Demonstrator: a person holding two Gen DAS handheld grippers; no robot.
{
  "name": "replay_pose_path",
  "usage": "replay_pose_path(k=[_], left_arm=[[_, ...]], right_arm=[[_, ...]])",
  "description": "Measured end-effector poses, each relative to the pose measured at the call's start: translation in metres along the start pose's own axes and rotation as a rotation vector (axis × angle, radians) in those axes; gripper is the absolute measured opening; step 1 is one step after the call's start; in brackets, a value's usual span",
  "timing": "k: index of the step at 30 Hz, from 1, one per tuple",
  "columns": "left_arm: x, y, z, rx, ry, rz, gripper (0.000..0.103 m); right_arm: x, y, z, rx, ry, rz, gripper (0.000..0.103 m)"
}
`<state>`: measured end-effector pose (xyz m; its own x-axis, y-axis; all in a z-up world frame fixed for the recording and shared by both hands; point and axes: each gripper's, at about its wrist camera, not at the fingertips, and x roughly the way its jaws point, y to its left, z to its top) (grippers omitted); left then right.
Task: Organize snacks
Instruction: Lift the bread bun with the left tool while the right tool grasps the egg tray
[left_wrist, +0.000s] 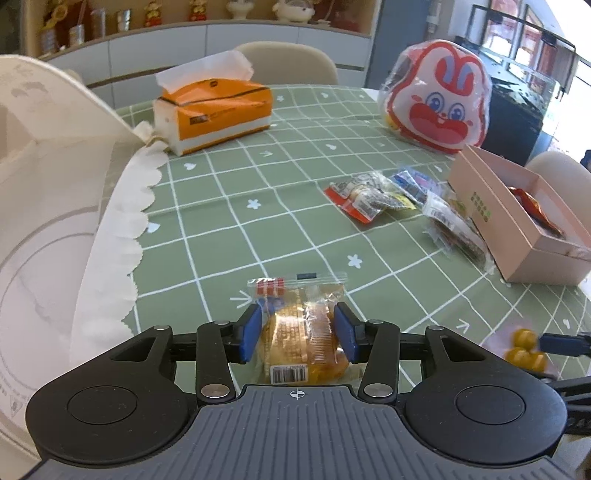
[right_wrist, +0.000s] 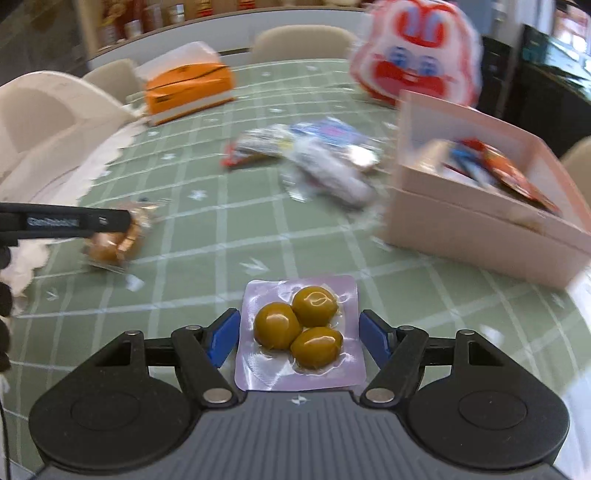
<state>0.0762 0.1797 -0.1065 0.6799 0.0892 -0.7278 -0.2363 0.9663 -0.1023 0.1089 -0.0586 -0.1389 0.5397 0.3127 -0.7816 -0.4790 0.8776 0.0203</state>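
Left gripper (left_wrist: 298, 332): blue pads pressed against both sides of a clear-wrapped bun packet (left_wrist: 303, 332); clenched on it, packet low over the green checked tablecloth (left_wrist: 229, 184).
Right gripper (right_wrist: 298, 338): fingers spread wide either side of a lilac vacuum pack of three olive-brown balls (right_wrist: 300, 334); pads not touching the pack, released; pack appears to lie flat on the cloth.
Pink box (left_wrist: 517, 221): open, at the far right of the table; red-orange wrappers already inside; count unclear, right view blurred.
Loose snacks (left_wrist: 388, 195): several small packets clustered on the cloth just beside the box, one longer clear packet (left_wrist: 458, 229) touching or nearly touching its wall.
Non-task items: orange tissue pack (left_wrist: 214, 110), rabbit-face bag (left_wrist: 439, 96), white dish rim (left_wrist: 44, 184) at left.
Progress, judged: early to middle; a few items boxed, at least two in hand or under approach, a cluster not yet moved.
Remaining, judged: carry bun packet to box, close on lilac pack, clear the cluster.
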Motion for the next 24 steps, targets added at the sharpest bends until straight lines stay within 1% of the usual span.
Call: replay_pose_path(k=[3,6,13,18,20,24], left_arm=[[-0.001,-0.005,-0.002,0.015,0.009,-0.048,0.049],[-0.003,-0.017,-0.007,0.058,0.014,-0.09,0.049],[-0.013,-0.044,-0.02,0.144,0.049,-0.18,0.049],[-0.025,-0.058,-0.031,0.196,0.065,-0.206,0.049],[-0.029,-0.064,-0.036,0.226,0.069,-0.21,0.049],[-0.033,-0.074,-0.043,0.279,0.047,-0.193,0.05]], right_arm=[[-0.008,-0.015,-0.015,0.018,-0.017,-0.041,0.072],[-0.015,-0.025,-0.026,0.038,-0.045,-0.058,0.077],[-0.015,-0.026,-0.038,0.06,-0.106,-0.082,0.086],[-0.016,-0.027,-0.047,0.059,-0.159,-0.085,0.089],[-0.016,-0.028,-0.046,0.06,-0.16,-0.085,0.089],[-0.016,-0.028,-0.046,0.063,-0.161,-0.088,0.09]])
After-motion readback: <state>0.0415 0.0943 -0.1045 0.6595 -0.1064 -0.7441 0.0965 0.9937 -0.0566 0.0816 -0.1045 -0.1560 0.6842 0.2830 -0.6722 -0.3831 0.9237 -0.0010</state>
